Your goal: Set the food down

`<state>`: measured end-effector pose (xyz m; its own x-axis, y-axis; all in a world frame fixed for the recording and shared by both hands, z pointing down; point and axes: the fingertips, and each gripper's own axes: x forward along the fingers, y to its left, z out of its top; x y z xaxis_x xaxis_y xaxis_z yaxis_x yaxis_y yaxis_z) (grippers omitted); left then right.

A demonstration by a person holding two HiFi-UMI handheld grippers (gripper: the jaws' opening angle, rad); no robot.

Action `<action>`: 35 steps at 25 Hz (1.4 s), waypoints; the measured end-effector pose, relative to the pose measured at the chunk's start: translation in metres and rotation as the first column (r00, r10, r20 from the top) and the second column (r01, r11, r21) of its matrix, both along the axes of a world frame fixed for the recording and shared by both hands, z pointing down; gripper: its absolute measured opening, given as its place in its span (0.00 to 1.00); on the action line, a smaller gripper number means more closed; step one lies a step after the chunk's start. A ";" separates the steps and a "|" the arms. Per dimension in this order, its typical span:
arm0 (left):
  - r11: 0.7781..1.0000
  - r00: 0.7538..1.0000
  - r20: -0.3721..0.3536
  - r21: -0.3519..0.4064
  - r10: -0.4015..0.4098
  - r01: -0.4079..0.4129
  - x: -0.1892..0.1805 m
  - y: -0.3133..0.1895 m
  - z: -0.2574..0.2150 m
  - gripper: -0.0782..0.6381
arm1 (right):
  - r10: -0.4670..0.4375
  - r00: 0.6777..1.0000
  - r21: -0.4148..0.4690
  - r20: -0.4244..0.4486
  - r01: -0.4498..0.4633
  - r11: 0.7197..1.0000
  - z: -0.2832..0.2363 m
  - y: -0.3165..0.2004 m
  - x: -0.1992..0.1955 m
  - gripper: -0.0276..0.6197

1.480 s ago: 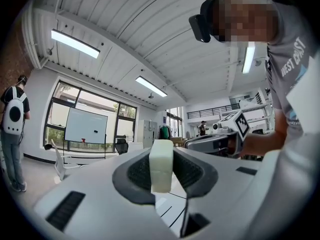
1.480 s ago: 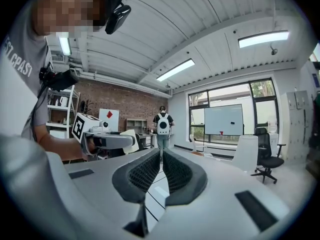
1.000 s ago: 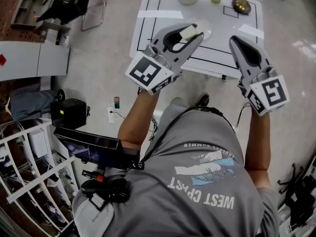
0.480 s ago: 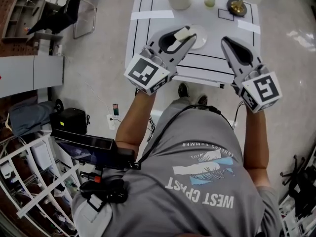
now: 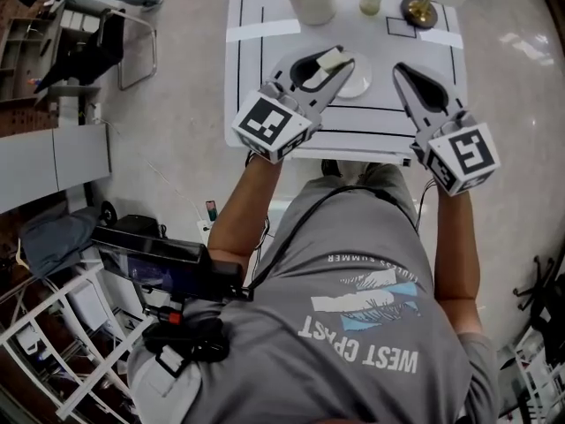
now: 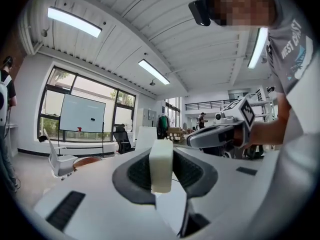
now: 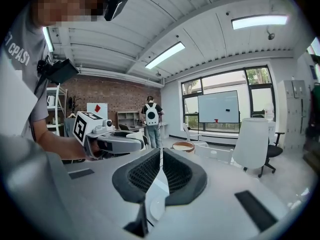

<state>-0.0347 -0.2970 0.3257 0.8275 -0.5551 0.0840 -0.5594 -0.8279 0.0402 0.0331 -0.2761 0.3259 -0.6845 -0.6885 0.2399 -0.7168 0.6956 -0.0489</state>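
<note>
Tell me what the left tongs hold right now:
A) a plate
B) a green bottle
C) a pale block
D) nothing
C: the left gripper view shows a pale block pinched upright between the pads of the left tongs.

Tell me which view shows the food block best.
Left gripper view: the food block sits close and centred, clamped in the left gripper. Head view shows it small at the gripper's tip. Right gripper view shows that gripper side-on, block hard to make out.
</note>
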 end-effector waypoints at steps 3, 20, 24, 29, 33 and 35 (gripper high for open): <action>0.999 0.999 0.033 -0.035 -0.010 0.011 0.005 -0.012 0.014 0.25 | 0.005 1.000 -0.023 -0.004 -0.005 1.000 0.010 -0.008 0.003 0.06; 0.988 0.993 0.113 -0.147 -0.035 0.051 0.032 -0.063 0.111 0.25 | -0.055 0.998 -0.139 -0.041 0.048 0.989 0.060 -0.035 0.020 0.06; 0.981 0.986 0.164 -0.186 -0.029 0.059 0.035 -0.070 0.139 0.25 | -0.056 0.998 -0.154 -0.041 0.049 0.987 0.064 -0.038 0.024 0.06; 0.968 0.975 0.219 -0.240 -0.020 0.074 0.035 -0.079 0.176 0.25 | -0.059 0.997 -0.175 -0.042 0.050 0.983 0.072 -0.042 0.027 0.06; 0.957 0.966 0.259 -0.279 -0.009 0.084 0.036 -0.081 0.204 0.25 | -0.053 0.998 -0.189 -0.045 0.044 0.981 0.078 -0.043 0.033 0.06; 0.951 0.959 0.282 -0.295 -0.001 0.088 0.037 -0.082 0.217 0.25 | -0.049 0.998 -0.193 -0.045 0.039 0.980 0.080 -0.045 0.038 0.06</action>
